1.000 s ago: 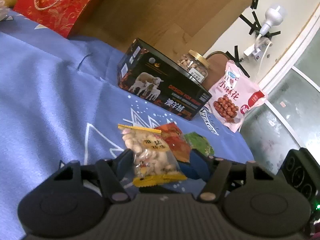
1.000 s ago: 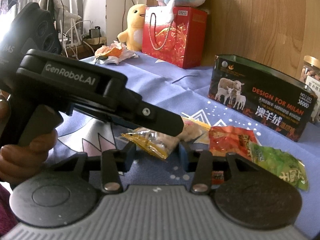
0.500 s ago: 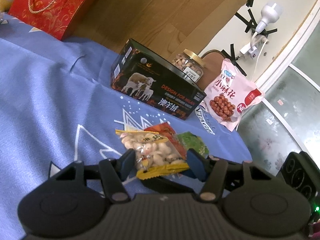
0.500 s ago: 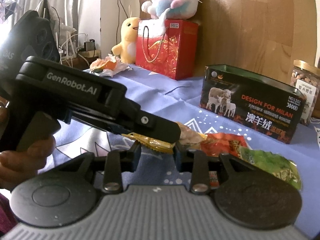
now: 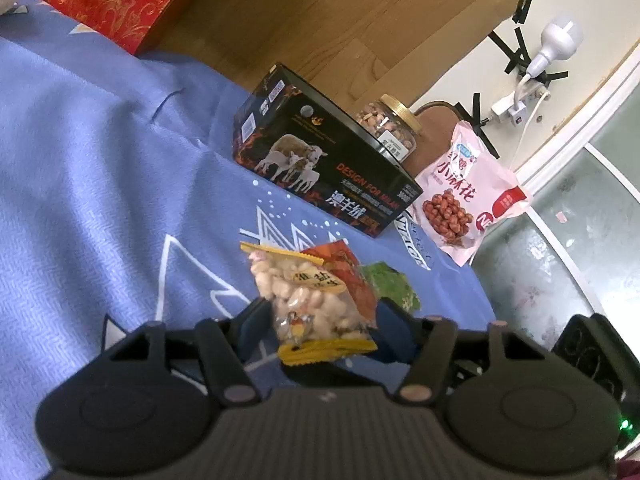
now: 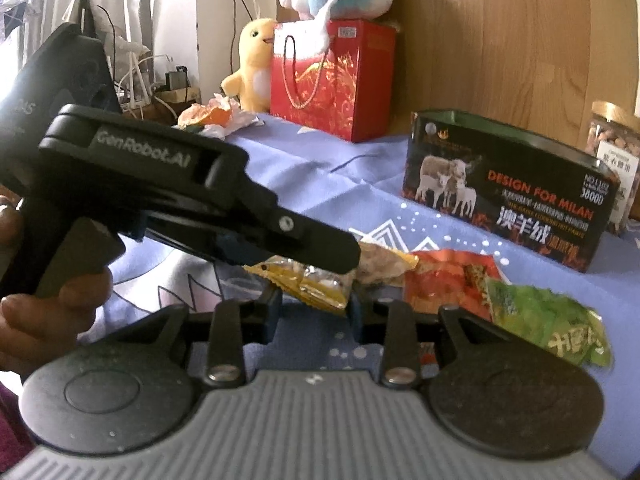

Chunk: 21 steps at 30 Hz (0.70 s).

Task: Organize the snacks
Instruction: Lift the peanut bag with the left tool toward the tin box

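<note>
A clear peanut packet with yellow ends sits between the fingers of my left gripper, which is shut on it, tilted above the blue cloth. It also shows in the right wrist view, under the left gripper's black body. My right gripper is open, its fingers on either side of the packet's yellow end without pinching it. An orange-red packet and a green packet lie on the cloth beside it. The open black tin box stands behind.
A nut jar and a pink peanut bag stand behind the tin. A red gift bag, plush toys and crumpled wrappers sit at the far left. The blue cloth covers the table.
The left gripper has kept its hold on the peanut packet and tipped it more upright. The right gripper has come closer around the packet's yellow end.
</note>
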### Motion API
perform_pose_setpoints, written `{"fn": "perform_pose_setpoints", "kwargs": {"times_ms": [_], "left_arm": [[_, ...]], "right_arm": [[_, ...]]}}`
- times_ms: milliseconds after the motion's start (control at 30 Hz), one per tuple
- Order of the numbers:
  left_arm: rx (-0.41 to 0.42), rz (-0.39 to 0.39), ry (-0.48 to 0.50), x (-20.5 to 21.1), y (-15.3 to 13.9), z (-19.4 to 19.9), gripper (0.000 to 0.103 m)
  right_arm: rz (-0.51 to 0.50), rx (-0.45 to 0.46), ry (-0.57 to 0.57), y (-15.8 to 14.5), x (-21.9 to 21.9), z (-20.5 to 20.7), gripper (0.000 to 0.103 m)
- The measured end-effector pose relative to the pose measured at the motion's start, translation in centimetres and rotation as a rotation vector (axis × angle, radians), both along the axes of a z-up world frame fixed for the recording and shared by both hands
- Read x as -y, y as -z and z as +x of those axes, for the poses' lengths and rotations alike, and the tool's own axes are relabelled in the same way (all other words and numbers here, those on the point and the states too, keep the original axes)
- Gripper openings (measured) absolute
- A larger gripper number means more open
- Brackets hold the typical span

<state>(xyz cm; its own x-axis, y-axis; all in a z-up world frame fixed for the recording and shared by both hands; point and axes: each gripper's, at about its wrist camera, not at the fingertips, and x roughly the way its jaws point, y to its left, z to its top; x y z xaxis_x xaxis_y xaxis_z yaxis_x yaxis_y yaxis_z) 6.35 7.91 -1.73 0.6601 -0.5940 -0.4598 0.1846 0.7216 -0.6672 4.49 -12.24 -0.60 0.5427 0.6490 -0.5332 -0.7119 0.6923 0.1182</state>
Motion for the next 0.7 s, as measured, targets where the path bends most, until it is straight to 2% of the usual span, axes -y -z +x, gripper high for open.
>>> {"fn": "perform_pose_setpoints", "kwargs": {"times_ms": [33, 133, 367, 600, 700], "left_arm": [[-0.001, 0.006, -0.003, 0.1, 0.0, 0.0, 0.053], [-0.002, 0.008, -0.001, 0.2, -0.1, 0.0, 0.048], [0.052, 0.027, 0.012, 0.5, -2.5, 0.0, 0.048], [0.202, 0.092, 0.043, 2.4, -7.7, 2.7, 0.048], [0.252, 0.118, 0.060, 3.8, -9.4, 5.8, 0.048]], "right_arm": [[0.001, -0.003, 0.001, 0.0, 0.0, 0.0, 0.038], [0.005, 0.004, 0.012, 0.0, 0.1, -0.1, 0.038], [0.055, 0.065, 0.036, -1.1, 0.9, -0.4, 0.037], [0.053, 0.279, 0.102, -4.2, 1.7, 0.9, 0.037], [0.064, 0.308, 0.158, -5.3, 2.4, 3.5, 0.037]]}}
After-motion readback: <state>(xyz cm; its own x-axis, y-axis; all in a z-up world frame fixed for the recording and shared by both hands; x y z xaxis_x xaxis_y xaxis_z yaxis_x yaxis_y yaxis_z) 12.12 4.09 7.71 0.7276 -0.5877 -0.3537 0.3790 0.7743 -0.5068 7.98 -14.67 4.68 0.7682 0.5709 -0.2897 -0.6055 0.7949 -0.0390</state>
